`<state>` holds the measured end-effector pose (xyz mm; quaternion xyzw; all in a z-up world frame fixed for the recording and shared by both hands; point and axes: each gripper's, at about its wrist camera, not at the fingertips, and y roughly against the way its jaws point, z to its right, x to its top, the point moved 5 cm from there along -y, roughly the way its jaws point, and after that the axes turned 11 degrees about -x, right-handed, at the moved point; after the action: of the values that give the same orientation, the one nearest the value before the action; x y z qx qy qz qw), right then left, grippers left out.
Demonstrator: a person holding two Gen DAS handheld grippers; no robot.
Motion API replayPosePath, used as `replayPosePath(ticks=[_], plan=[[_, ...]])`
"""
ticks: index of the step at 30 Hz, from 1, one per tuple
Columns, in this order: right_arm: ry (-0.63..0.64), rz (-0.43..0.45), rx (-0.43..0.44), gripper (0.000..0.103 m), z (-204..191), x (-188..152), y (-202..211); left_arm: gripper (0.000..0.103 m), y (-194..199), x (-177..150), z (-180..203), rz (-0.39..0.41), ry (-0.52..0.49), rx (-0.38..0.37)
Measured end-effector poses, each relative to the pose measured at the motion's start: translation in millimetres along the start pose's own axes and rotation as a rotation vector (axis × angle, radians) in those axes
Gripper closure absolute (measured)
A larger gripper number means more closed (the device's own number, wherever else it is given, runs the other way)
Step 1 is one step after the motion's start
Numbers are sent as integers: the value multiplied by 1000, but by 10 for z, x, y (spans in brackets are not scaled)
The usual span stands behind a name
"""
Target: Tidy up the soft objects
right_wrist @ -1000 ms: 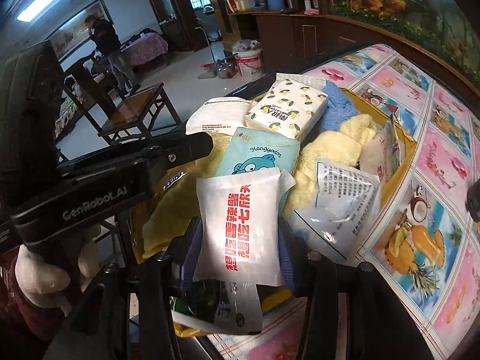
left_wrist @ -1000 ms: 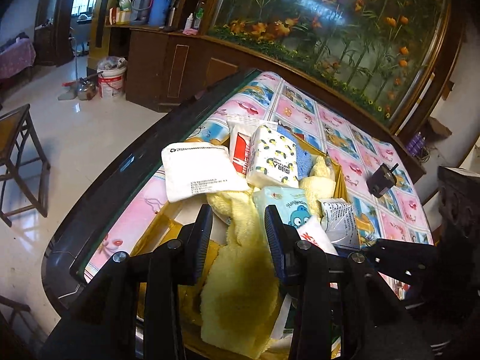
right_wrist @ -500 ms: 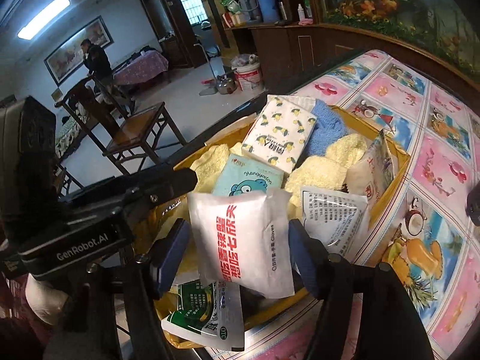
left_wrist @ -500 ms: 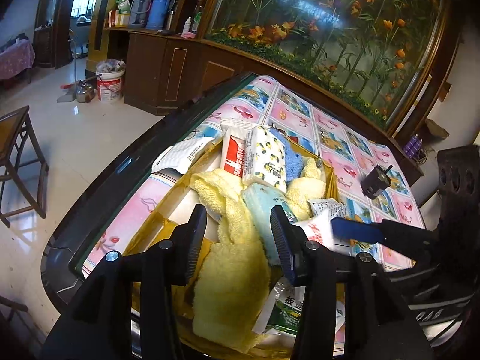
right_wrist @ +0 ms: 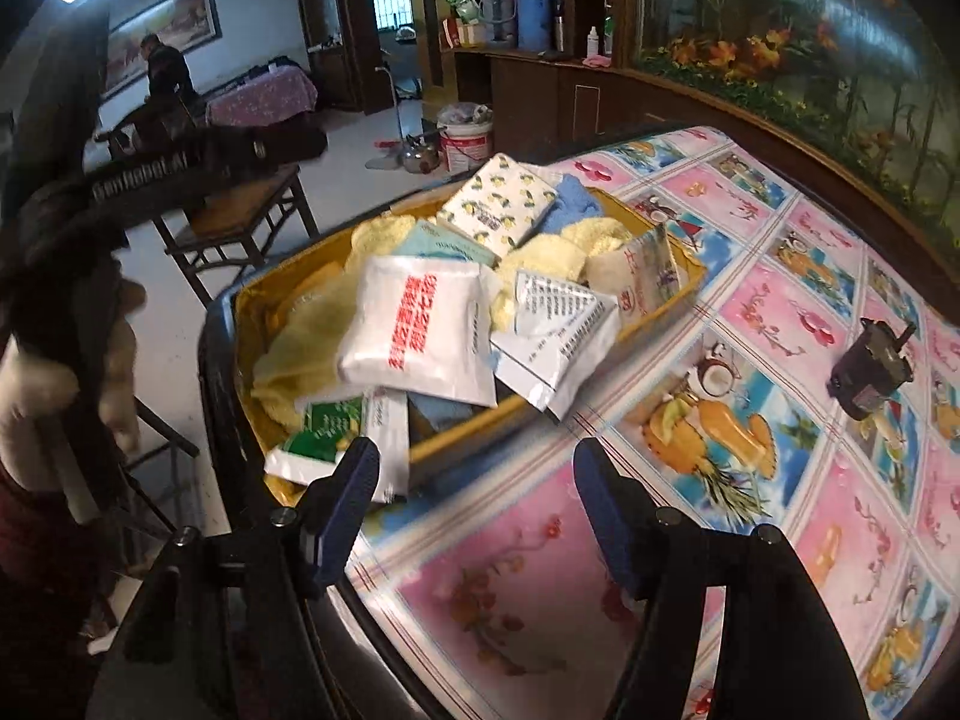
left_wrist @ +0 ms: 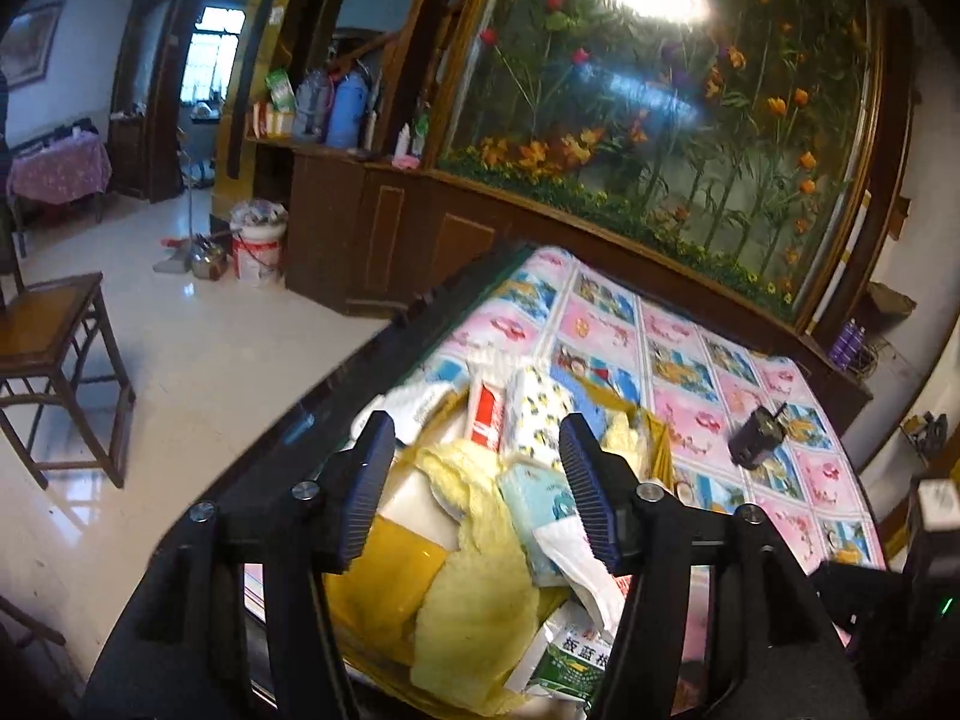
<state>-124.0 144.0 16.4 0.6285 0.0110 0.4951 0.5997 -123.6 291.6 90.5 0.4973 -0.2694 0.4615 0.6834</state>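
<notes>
A yellow tray (right_wrist: 690,276) on the table holds soft things: yellow towels (left_wrist: 474,600), a lemon-print tissue pack (right_wrist: 498,204), a teal tissue pack (left_wrist: 528,504), a blue cloth (right_wrist: 573,201), a white pack with red writing (right_wrist: 420,330), a silver sachet (right_wrist: 552,330) and a green-and-white packet (right_wrist: 330,426). My left gripper (left_wrist: 474,498) is open and empty above the tray's near end. My right gripper (right_wrist: 474,504) is open and empty, back from the tray over the tablecloth. The left gripper's body shows at the left of the right wrist view (right_wrist: 180,162).
The table has a colourful cartoon cloth (right_wrist: 750,420) and a dark rim. A small black motor-like object (right_wrist: 870,366) lies on the cloth right of the tray. A wooden chair (left_wrist: 54,348) stands on the floor left of the table. A fish-tank cabinet (left_wrist: 660,120) is behind.
My right gripper let go of the white pack with red writing, which now lies in the tray, and pulled back. My left gripper opened wider and lifted away from the tray.
</notes>
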Motion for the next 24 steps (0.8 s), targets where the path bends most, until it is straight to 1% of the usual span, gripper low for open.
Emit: replayPosePath(ticks=[3,5,10,12,13,14,15,16,17,18,19,20,21,22,23,24], plan=[[40,-34,-29,36,-75,-32,-106,44,63,41,-40,28,-1,31],[38,-37,-46,36,-90,44,-161,43,54,28,-56,22,8,31],[-25,-33,-38,35,3,260,-182,43,29,-24,21,2,-22,38],[-37,-36,-39,35,36,241,-192,43,43,-17,61,10,-40,55],[-48,-37,-39,35,66,224,-190,43,66,-16,71,27,-53,81],[-64,-35,-34,35,88,198,-177,43,109,-5,89,57,-73,136],[-86,-33,-22,35,113,172,-159,43,182,11,128,105,-99,207],[-107,-28,-2,35,142,145,-140,32,257,20,193,150,-123,250],[-128,-19,18,35,159,124,-111,10,323,25,265,191,-141,254],[-149,-8,31,35,183,107,-87,0,376,23,338,228,-147,218],[-175,4,40,35,215,91,-66,0,392,7,390,240,-138,156],[-194,12,46,35,230,89,-48,0,353,-9,411,218,-123,116],[-208,19,54,35,241,95,-34,0,269,-22,422,168,-109,95],[-225,30,61,35,255,95,-18,0,170,-43,432,117,-109,94],[-234,36,63,35,262,93,-6,0,102,-68,430,90,-115,118],[-240,39,65,35,264,89,0,0,72,-88,423,80,-122,151]])
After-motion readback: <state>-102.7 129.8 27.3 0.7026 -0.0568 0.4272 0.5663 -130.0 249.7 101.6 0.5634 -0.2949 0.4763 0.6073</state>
